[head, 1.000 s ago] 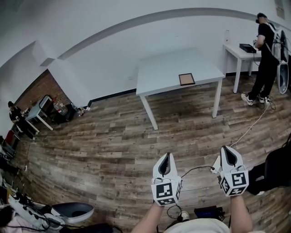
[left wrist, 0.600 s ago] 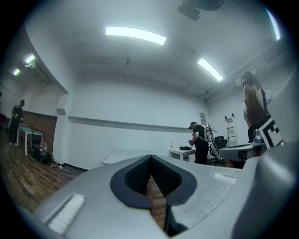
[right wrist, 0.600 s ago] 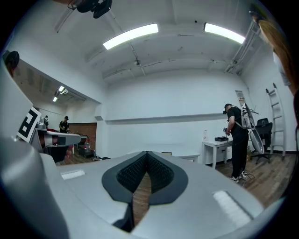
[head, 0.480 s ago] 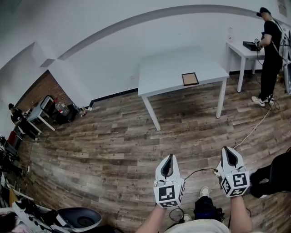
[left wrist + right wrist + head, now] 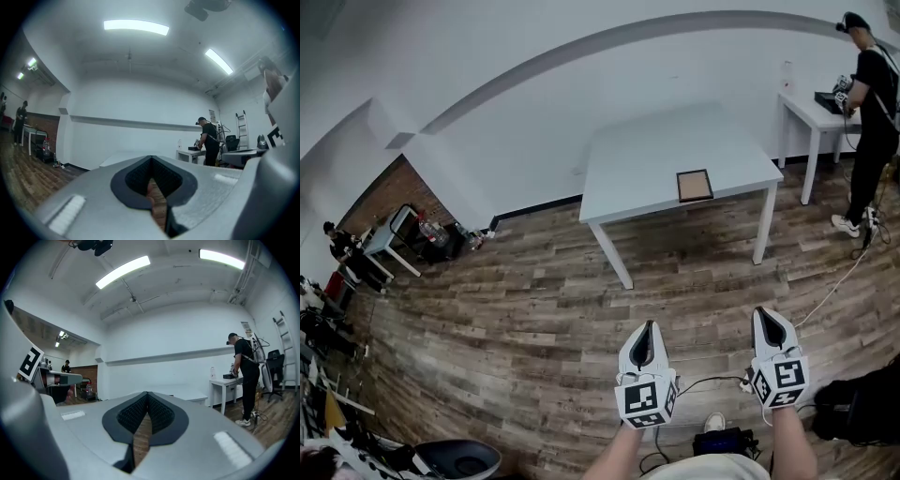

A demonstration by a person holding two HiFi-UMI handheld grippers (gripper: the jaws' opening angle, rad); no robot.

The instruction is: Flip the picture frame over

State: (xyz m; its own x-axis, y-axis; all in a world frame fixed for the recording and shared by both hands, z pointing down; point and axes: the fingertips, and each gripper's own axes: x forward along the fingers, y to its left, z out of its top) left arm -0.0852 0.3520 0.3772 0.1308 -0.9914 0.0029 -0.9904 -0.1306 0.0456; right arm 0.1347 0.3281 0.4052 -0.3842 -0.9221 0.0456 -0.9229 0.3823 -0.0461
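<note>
Showing a wide room from above, the head view has the picture frame [image 5: 695, 186] lying flat on a white table [image 5: 647, 155] in the upper centre-right of the frame, close to the table's front edge and its right front leg. The frame is a small rectangle with a thin dark border around a dull brown panel; its longer sides seem to run away from the viewer, though the difference is slight. At the bottom of the view, 2 hand-held tools point up the picture toward it: the left gripper [image 5: 648, 328] and the right gripper [image 5: 763, 317], each a pale grey wedge with a black-and-white marker cube behind it. Both are clenched on nothing, their dark ribbed pads pressed together. The frame lies well apart from both, above the gap between them, so neither hand looks clearly nearer. A stretch of brown wood-plank floor [image 5: 534, 300] separates the tools from the table. At the upper right, a person [image 5: 868, 103] in dark clothes stands at a second small white table [image 5: 811, 108].
</note>
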